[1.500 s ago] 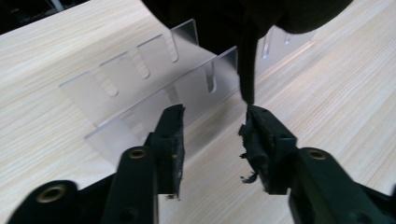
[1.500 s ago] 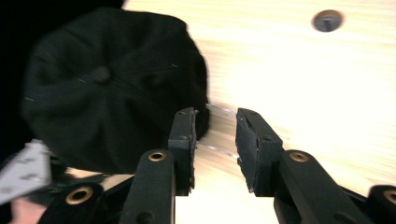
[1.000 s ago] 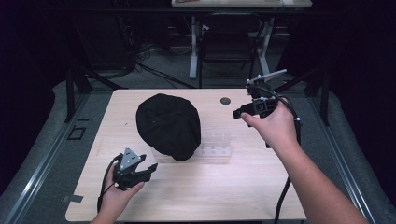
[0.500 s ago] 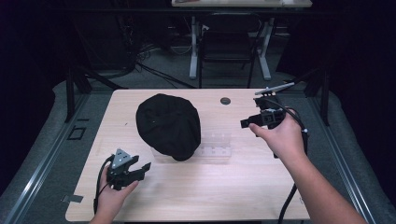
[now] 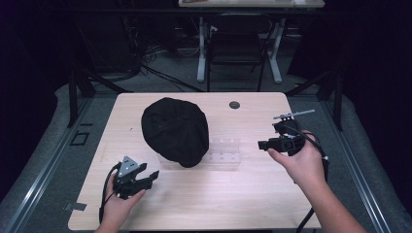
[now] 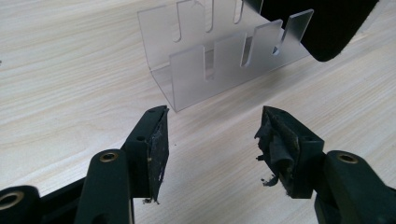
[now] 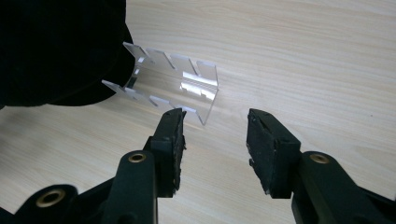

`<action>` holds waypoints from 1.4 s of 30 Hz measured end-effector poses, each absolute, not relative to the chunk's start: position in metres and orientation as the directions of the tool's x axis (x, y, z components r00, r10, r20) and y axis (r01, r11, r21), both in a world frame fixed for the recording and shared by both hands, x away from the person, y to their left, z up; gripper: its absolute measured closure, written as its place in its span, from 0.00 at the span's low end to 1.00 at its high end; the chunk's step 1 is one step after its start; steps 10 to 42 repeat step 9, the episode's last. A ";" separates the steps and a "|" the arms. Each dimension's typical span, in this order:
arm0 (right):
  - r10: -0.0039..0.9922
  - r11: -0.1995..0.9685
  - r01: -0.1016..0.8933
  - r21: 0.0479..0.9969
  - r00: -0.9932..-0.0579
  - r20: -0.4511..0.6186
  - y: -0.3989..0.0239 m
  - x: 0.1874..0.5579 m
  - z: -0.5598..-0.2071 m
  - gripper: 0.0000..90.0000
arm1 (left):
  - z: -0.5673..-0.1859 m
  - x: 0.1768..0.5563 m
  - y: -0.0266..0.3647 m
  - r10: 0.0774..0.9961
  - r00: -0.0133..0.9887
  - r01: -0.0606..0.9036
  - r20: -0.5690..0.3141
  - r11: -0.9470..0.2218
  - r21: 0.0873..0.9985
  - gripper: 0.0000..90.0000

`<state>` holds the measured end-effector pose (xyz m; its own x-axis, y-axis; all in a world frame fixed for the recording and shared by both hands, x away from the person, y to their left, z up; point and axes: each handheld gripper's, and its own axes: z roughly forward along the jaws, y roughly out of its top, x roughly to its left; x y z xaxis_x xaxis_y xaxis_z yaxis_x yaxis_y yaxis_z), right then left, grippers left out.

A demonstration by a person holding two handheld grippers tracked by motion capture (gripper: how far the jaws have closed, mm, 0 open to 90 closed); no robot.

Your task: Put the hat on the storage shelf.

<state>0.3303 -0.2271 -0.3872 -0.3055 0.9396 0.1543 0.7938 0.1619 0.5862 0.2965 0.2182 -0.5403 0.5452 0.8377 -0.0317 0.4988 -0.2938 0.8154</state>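
Note:
A black cap (image 5: 176,130) lies on the wooden table (image 5: 204,194), partly over a clear acrylic slotted rack (image 5: 223,151). My left gripper (image 5: 145,175) rests low at the table's front left, open and empty, pointing toward the clear rack (image 6: 219,56) and the cap's edge (image 6: 327,23). My right gripper (image 5: 265,144) is at the right of the rack, open with nothing between its jaws, which have just been opening. In the right gripper view the clear rack (image 7: 173,81) lies just ahead of the gripper (image 7: 215,140), with the cap (image 7: 56,46) covering its far end.
A small dark round hole (image 5: 234,104) sits near the table's far edge. Dark floor, cables and a desk frame (image 5: 238,53) lie beyond the table. Bare wood stretches along the front of the table between my hands.
My right hand has moved down and to the right, away from the far edge to the rack's right side. The left hand has stayed about where it was.

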 end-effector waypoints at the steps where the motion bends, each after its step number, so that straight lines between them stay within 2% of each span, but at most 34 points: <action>1: 0.942 0.172 0.792 0.586 -0.306 0.137 -0.228 0.327 -0.391 0.62 | -0.540 0.296 0.218 0.838 0.544 0.499 -0.032 -0.293 0.815 0.48; 7: 0.941 0.205 0.752 0.626 -0.328 0.086 -0.229 0.311 -0.419 0.62 | -0.538 0.292 0.210 0.809 0.586 0.479 -0.053 -0.293 0.827 0.47; 9: 0.941 0.241 0.734 0.635 -0.338 0.034 -0.228 0.304 -0.435 0.61 | -0.534 0.291 0.207 0.790 0.605 0.469 -0.096 -0.256 0.845 0.47; 42: 0.941 0.241 0.734 0.635 -0.338 0.034 -0.228 0.304 -0.435 0.61 | -0.534 0.291 0.207 0.790 0.605 0.469 -0.096 -0.256 0.845 0.47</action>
